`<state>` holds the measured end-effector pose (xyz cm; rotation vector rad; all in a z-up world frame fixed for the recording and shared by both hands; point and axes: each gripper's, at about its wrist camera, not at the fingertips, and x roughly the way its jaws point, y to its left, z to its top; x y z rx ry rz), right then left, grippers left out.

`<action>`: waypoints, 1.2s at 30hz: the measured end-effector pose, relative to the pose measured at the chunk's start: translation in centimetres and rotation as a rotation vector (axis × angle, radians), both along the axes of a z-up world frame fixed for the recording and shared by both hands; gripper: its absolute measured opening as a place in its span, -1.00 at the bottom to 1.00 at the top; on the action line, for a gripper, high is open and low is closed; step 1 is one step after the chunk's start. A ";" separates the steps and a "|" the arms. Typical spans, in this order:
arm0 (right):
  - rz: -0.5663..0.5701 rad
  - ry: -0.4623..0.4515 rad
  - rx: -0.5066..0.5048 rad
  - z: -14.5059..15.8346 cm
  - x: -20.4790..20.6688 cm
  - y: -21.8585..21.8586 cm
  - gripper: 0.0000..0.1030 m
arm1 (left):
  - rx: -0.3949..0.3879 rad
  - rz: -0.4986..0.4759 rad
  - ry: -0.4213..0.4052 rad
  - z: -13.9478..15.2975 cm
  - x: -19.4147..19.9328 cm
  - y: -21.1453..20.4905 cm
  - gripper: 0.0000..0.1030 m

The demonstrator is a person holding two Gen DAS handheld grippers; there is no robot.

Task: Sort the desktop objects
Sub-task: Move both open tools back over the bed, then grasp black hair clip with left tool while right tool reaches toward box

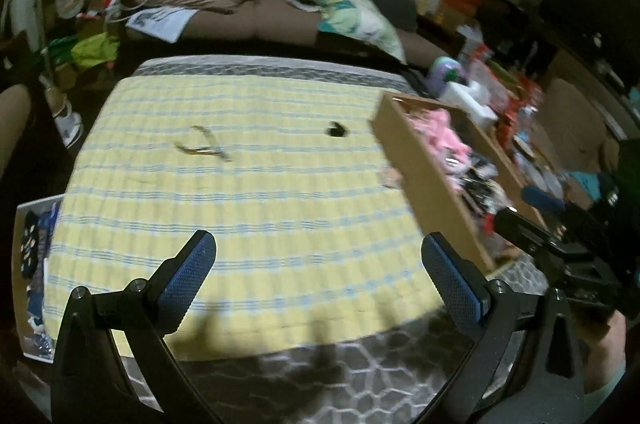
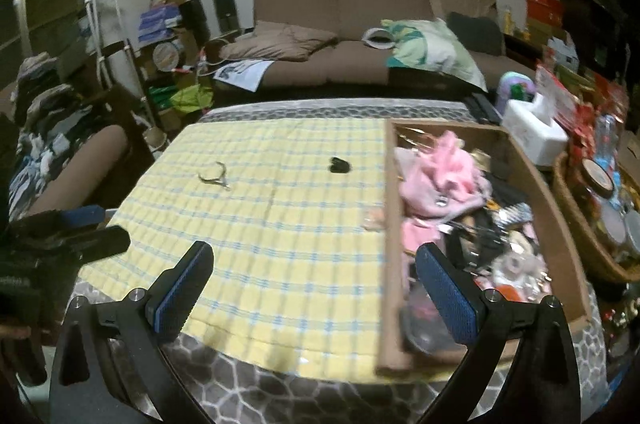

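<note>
Nippers (image 2: 215, 177) and a small black item (image 2: 339, 165) lie left of the cardboard box (image 2: 393, 224); no legible writing. Left claw (image 1: 320, 284) and right claw (image 2: 316, 294) gape empty.

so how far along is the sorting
Early. Two items look laid out on the yellow checked cloth: the metal nippers and a small black object. Nothing is in hand; the left gripper and right gripper are open and empty. The cardboard box is still full.

Box (image 2: 540, 184) contents a motion-blurred jumble, small black object (image 2: 339, 165) unidentifiable
</note>
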<state>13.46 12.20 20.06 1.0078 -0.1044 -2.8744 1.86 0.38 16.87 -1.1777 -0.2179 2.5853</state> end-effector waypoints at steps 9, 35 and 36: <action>0.074 0.007 -0.039 -3.3 -4.2 -3.0 1.00 | -0.003 0.128 -0.055 -4.5 -5.6 -6.9 1.00; -0.007 0.002 -0.174 -3.8 -13.6 4.1 0.83 | -0.076 -0.086 -0.069 -12.8 -20.9 2.2 0.99; -0.022 0.005 -0.176 -3.4 -13.4 4.6 0.82 | -0.096 -0.126 -0.053 -12.7 -21.5 3.8 0.99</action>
